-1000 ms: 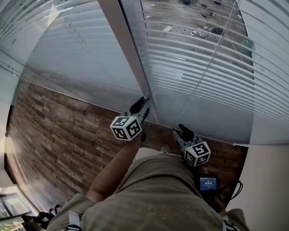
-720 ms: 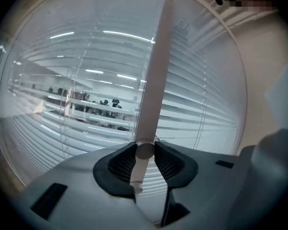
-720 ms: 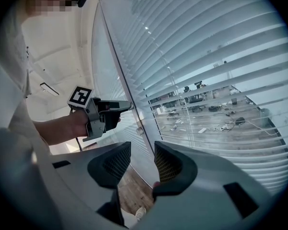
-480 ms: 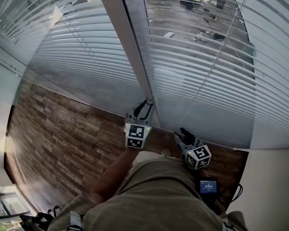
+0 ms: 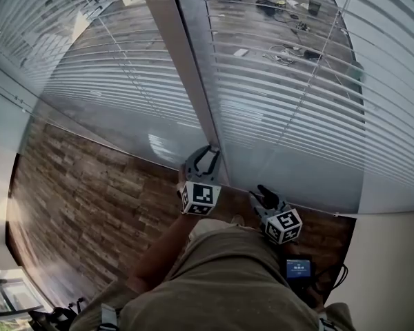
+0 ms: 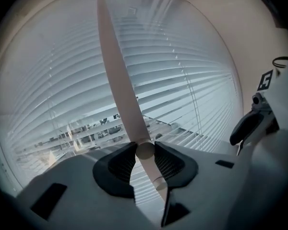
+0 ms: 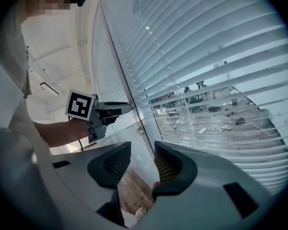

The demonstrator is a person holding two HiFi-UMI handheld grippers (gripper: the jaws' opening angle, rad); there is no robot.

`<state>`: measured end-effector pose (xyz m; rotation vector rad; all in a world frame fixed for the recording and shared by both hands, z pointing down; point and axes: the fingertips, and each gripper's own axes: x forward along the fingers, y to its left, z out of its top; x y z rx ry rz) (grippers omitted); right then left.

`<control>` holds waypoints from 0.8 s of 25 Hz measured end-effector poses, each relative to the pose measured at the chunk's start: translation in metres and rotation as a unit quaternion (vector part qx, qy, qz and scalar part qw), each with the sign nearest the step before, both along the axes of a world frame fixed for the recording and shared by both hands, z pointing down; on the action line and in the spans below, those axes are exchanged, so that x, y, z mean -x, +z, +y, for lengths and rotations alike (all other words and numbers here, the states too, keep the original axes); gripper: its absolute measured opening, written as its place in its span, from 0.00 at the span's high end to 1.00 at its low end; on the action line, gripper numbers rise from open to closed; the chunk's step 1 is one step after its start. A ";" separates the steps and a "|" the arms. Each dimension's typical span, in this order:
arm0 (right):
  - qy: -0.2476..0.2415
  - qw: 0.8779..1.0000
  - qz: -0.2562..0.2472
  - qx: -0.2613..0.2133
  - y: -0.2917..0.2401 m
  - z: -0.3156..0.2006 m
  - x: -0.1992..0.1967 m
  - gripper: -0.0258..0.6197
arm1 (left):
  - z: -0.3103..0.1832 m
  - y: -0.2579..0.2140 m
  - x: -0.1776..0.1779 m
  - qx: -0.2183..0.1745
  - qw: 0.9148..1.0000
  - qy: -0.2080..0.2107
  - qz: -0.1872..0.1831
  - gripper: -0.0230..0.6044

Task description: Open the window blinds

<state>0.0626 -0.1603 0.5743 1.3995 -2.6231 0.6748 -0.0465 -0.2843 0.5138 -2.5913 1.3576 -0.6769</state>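
Note:
White slatted blinds (image 5: 290,88) hang over the glass on both sides of a pale window post (image 5: 183,61). Their slats are tilted enough that a room shows beyond them. My left gripper (image 5: 205,158) reaches to the foot of the post. In the left gripper view its jaws (image 6: 145,150) are shut on the pale blind wand (image 6: 120,80), whose round body sits pressed between both pads. My right gripper (image 5: 264,193) hangs just to the right and lower. Its jaws (image 7: 141,159) stand open with nothing between them.
Wood-plank floor (image 5: 83,192) runs along the base of the window. A small device with a blue screen (image 5: 299,265) and a cable lie on it at the lower right. The person's legs (image 5: 221,281) fill the bottom middle. A plain wall (image 5: 393,267) stands at the right.
The left gripper has rolled about its own line while holding the wand, so its marker cube shows another face. The slats have tilted and the room beyond shows more clearly. The right gripper stayed put.

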 end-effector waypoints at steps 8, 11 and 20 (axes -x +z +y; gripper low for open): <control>0.003 1.000 -0.001 -0.003 0.000 0.010 -0.003 0.71 | 0.016 -0.005 -0.002 -0.001 0.999 0.017 0.033 0.75; 0.008 1.000 -0.003 -0.004 0.000 0.010 -0.006 0.71 | 0.027 -0.013 -0.001 -0.002 0.998 0.030 0.062 0.74; 0.028 1.000 -0.009 -0.010 -0.019 0.004 -0.019 0.71 | 0.053 0.004 0.015 0.075 0.978 0.043 0.190 0.74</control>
